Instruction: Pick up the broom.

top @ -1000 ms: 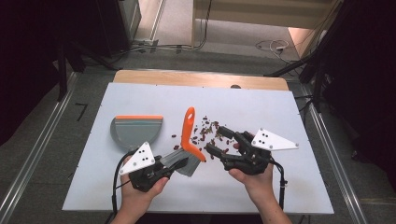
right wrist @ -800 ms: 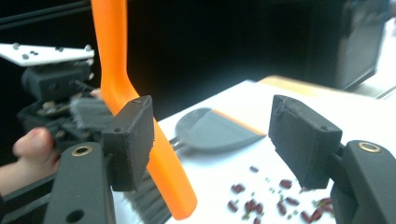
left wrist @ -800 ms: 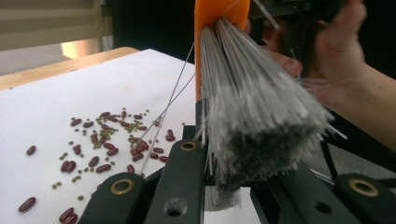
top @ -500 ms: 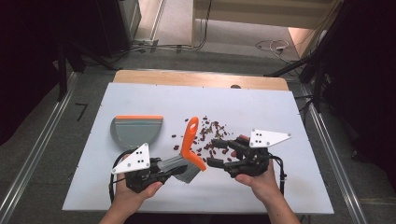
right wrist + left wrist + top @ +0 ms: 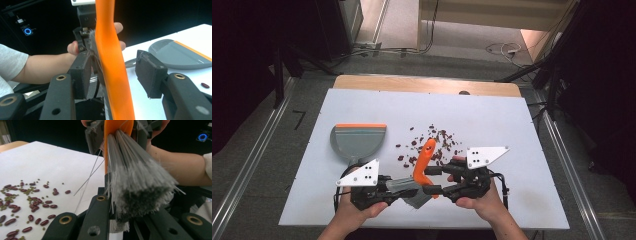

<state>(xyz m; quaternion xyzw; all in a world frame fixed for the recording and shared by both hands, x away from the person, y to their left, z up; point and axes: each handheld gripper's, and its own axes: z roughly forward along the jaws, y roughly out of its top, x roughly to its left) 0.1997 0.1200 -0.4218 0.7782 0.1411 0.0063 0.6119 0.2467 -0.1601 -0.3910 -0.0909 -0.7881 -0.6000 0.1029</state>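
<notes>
Orange-handled brush (image 5: 424, 159) is pinched at its bristles by the left claw (image 5: 404, 187); the right claw (image 5: 117, 75), closing, straddles its handle without touching. Beans (image 5: 439, 142) lie unswept on the tabletop (image 5: 512, 125), dustpan (image 5: 357, 142) empty.

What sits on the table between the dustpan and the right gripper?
In the high view, scattered red beans and the brush's orange handle lie between the grey dustpan and the right gripper, whose jaws, just closing, straddle that handle.
</notes>
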